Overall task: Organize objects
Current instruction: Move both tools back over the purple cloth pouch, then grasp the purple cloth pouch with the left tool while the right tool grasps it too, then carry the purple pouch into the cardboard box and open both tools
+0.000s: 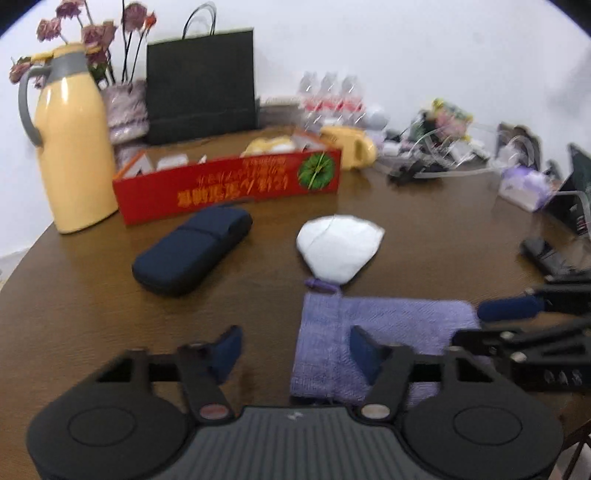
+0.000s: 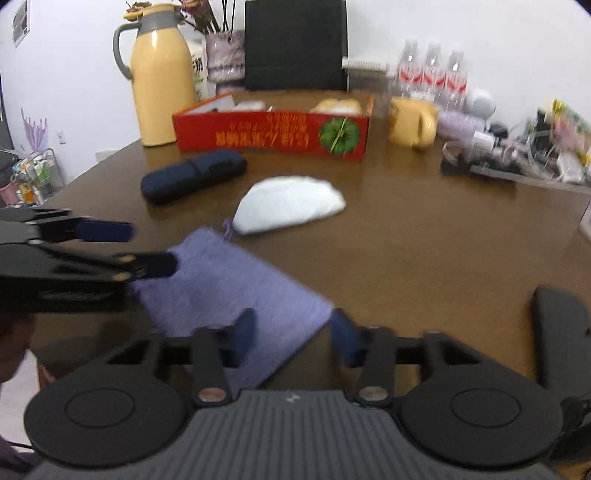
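Fingers [image 1: 364, 345] over pouch [image 1: 388, 325] — mask [image 1: 338, 245] beyond.

Home: cluttered wooden table [image 1: 424, 206], thermos [image 1: 74, 147], flowers [image 1: 92, 29].

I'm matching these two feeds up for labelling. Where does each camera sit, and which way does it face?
Left wrist: on the left gripper, facing across the table toward the wall; its fingers straddle the purple pouch's left edge; the right gripper enters from the right.
Right wrist: on the right gripper, same heading, at the pouch's near corner; the left gripper enters from the left.
Shared: pouch, white mask, navy case, red box, yellow flask.
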`<state>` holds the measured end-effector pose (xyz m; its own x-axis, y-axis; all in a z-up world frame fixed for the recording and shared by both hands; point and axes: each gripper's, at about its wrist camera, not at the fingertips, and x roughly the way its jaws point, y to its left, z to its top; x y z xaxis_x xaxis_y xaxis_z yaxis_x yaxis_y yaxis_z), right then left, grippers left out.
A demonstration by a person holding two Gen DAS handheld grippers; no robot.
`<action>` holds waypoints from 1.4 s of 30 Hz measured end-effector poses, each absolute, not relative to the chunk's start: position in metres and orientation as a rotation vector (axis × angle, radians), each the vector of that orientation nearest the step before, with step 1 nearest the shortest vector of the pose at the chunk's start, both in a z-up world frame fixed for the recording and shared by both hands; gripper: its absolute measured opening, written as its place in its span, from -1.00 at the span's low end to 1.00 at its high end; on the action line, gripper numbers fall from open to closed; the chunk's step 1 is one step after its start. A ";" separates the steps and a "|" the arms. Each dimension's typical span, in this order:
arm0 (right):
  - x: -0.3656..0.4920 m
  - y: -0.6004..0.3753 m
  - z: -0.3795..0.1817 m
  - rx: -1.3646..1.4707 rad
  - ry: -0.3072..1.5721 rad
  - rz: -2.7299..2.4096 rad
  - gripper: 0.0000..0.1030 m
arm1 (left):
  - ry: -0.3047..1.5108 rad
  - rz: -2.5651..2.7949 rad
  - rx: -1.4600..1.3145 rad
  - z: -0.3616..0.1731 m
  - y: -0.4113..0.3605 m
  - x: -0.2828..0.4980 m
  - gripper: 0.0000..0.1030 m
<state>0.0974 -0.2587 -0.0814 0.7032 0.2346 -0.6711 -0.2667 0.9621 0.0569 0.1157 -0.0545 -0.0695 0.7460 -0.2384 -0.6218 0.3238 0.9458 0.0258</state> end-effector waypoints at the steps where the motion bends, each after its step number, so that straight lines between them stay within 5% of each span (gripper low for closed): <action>1: 0.095 -0.258 -0.083 -0.047 0.727 0.274 -0.34 | 0.670 -0.312 0.124 -0.071 -0.054 0.118 -0.33; 3: 0.097 -0.256 -0.085 -0.044 0.711 0.268 -0.51 | 0.668 -0.333 0.115 -0.070 -0.054 0.115 -0.69; 7: 0.113 -0.254 -0.090 -0.055 0.666 0.240 -0.55 | 0.679 -0.345 0.191 -0.069 -0.058 0.095 -0.73; 11: 0.123 -0.253 -0.087 -0.062 0.645 0.215 -0.49 | 0.653 -0.354 0.175 -0.063 -0.052 0.076 -0.53; 14: 0.119 -0.253 -0.085 -0.045 0.643 0.219 -0.23 | 0.639 -0.319 0.160 -0.062 -0.049 0.080 0.05; 19: 0.108 -0.254 -0.084 -0.053 0.661 0.226 -0.19 | 0.675 -0.334 0.159 -0.068 -0.058 0.091 0.04; 22: 0.103 -0.256 -0.090 -0.044 0.686 0.231 -0.30 | 0.695 -0.375 0.184 -0.072 -0.067 0.089 -0.30; 24: 0.100 -0.255 -0.090 -0.034 0.678 0.247 -0.67 | 0.689 -0.376 0.214 -0.071 -0.071 0.085 -0.45; 26: 0.097 -0.253 -0.087 -0.024 0.681 0.268 -0.83 | 0.679 -0.384 0.208 -0.069 -0.071 0.081 -0.82; 34: 0.111 -0.247 -0.055 0.014 0.595 0.317 -0.86 | 0.606 -0.399 0.131 -0.032 -0.046 0.103 -0.85; 42: 0.276 -0.221 0.023 0.012 0.423 0.372 -0.86 | 0.493 -0.374 0.107 0.040 -0.009 0.282 -0.84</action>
